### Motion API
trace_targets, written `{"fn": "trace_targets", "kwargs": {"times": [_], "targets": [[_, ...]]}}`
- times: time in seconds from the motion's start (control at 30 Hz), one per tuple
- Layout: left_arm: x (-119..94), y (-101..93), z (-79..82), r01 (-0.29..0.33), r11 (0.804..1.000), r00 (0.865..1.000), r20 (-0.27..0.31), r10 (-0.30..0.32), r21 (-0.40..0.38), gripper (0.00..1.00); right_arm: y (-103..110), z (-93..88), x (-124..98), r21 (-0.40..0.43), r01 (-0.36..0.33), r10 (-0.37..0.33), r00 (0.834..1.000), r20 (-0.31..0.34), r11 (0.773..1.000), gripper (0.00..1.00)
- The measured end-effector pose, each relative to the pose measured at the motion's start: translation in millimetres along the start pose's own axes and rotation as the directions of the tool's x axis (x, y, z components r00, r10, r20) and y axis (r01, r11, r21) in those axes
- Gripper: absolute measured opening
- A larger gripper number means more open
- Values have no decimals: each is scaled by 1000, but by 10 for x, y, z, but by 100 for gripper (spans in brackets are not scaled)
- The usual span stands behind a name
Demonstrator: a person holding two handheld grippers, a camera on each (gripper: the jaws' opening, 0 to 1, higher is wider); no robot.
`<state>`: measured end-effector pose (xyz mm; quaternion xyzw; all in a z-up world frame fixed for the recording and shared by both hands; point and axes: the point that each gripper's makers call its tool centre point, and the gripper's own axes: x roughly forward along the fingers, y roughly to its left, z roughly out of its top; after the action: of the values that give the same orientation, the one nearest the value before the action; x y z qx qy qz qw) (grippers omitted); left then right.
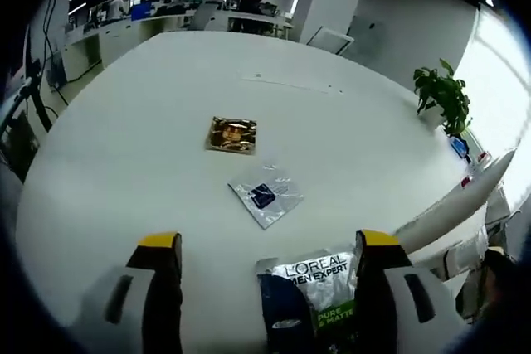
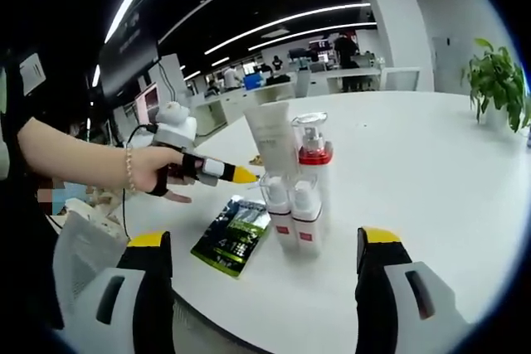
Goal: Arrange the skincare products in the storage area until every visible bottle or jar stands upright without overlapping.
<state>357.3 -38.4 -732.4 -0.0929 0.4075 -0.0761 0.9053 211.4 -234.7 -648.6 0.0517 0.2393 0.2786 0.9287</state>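
Sachets are seen lying flat on the white table [image 1: 124, 163] in the left gripper view: a gold sachet [image 1: 231, 134] farthest off, a clear sachet [image 1: 265, 196] nearer, and a green L'Oreal sachet [image 1: 315, 292] right between the jaws at the bottom edge. Left gripper [image 1: 270, 246] jaws are spread wide; nothing is held, tho the right jaw sits just beside the L'Oreal sachet's edge and contact can't be judged at the frame's edge.

In the right gripper view, the left gripper is seen held in a hand [image 2: 162, 172], its yellow tips pointed toward the bottles. L'Oreal sachet lies flat near the table edge. Just right of it a cluster stands upright: a white tube [image 2: 272, 138], a pump bottle [image 2: 311, 151] w/ red band, and two small bottles [image 2: 294, 213] in front, packed close, maybe touching. Right gripper [image 2: 261, 246] jaws are wide apart, empty, short of the cluster.

Step judged: bottles are upright; flat sachets remain unsorted. Next move calls for closing on the L'Oreal sachet and placing it w/o toppling the cluster.
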Motion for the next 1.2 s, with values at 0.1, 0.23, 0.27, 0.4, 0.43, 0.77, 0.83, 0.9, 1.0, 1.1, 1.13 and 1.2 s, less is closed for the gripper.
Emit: {"fn": "trace_targets", "kwargs": {"times": [0.1,0.23,0.27,0.4,0.43,0.77,0.83,0.9,1.0,1.1,1.13,1.2], "targets": [[52,-30,13,-4,1000,1000,8,4,-15,74,-6,-4,-2,8,2,-2,1000,-2,1000,92],[144,-78,18,-16,999,1000,-1,16,-36,72,-20,-15,1,15,7,-7,1000,-4,1000,92],[162,-87,18,-22,999,1000,-4,22,-33,72,-20,-17,2,17,7,-7,1000,-4,1000,92],[216,-68,15,-52,998,999,-5,52,-45,69,-42,-21,-1,23,15,-15,1000,-4,1000,91],[224,-67,23,-57,997,998,-2,57,-52,68,-47,-23,1,25,16,-16,1000,-4,1000,91],[431,-99,128,-108,994,994,3,108,-36,63,-92,-42,0,44,30,-30,1000,-9,999,90],[476,-76,152,-119,992,993,4,119,-42,62,-96,-44,1,46,32,-32,999,-10,998,90],[465,-68,142,-131,991,991,16,131,-28,65,-98,-53,4,49,33,-33,999,-13,998,90],[502,-57,163,-147,989,989,10,147,1,65,-101,-63,9,51,33,-32,999,-17,998,90],[532,-22,177,-169,985,986,0,169,20,63,-103,-64,9,51,36,-35,999,-18,998,90],[517,-31,174,-175,984,985,1,175,23,63,-104,-63,9,52,37,-36,999,-18,998,90],[518,-23,185,-188,982,982,3,188,17,63,-107,-64,8,53,39,-38,999,-18,998,90]]}}
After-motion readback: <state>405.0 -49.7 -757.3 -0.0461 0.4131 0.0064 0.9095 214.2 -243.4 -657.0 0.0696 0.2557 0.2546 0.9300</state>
